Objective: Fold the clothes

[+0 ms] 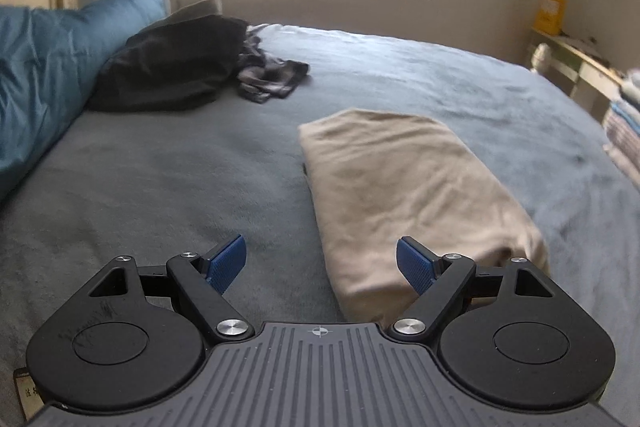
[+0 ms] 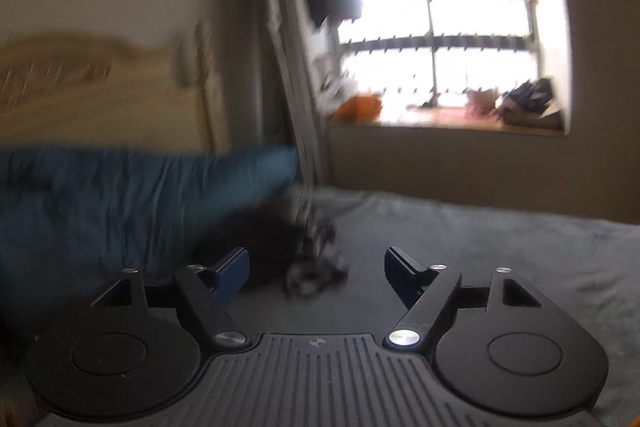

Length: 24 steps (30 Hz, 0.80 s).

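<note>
- The bed (image 1: 160,187) spreads grey and mostly bare ahead of my left hand-held gripper (image 1: 320,265), whose jaws stand spread with nothing between them.
- A teal duvet (image 1: 44,67) bounds the left edge; a shelf (image 1: 576,67) stands off the right side.
- The folded beige garment (image 1: 404,195) lies just ahead, right of centre, near my right finger.
- A black garment (image 1: 168,71) and a checked garment (image 1: 272,75) lie well beyond, by the duvet.
- My right hand-held gripper (image 2: 316,271) is spread and empty, with the blurred dark clothes ahead.
</note>
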Available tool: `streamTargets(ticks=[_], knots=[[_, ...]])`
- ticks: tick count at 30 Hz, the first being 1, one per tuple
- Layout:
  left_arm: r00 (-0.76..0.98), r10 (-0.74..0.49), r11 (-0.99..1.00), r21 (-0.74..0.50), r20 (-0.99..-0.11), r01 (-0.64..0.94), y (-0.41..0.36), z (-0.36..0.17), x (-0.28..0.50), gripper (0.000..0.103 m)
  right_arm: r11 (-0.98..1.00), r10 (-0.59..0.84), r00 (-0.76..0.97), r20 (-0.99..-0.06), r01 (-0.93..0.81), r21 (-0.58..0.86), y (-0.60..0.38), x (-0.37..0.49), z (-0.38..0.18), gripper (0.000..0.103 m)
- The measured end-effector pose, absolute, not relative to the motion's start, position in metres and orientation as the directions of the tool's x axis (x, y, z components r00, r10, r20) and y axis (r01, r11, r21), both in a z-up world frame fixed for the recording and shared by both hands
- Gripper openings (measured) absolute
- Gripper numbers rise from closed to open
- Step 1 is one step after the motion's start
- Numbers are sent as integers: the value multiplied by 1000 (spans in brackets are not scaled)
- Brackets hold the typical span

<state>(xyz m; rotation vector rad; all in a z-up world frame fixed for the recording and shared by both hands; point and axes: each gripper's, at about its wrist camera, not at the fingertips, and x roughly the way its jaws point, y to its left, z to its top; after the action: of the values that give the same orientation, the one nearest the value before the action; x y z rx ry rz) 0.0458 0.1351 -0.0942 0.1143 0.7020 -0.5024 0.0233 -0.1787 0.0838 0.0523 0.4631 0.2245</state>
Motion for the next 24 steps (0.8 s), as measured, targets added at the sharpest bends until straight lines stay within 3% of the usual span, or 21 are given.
streamTargets(ticks=[7, 12, 19, 24], knots=[[694, -400, 841, 62, -600, 538, 121, -114, 15, 72, 910, 287, 660, -695, -415, -19, -121, 8, -49, 52], [712, -481, 741, 197, -512, 642, 95, -113, 5, 71, 880, 269, 606, -748, -471, -65, -112, 3, -79, 45], [549, -589, 590, 150, -593, 794, 59, -123, 25, 65, 831, 213, 532, -819, -539, -134, -124, -11, -103, 43], [449, -635, 488, 125, -628, 864, 47, -131, 42, 65, 859, 178, 483, -857, -502, -104, -136, -11, -116, 41]])
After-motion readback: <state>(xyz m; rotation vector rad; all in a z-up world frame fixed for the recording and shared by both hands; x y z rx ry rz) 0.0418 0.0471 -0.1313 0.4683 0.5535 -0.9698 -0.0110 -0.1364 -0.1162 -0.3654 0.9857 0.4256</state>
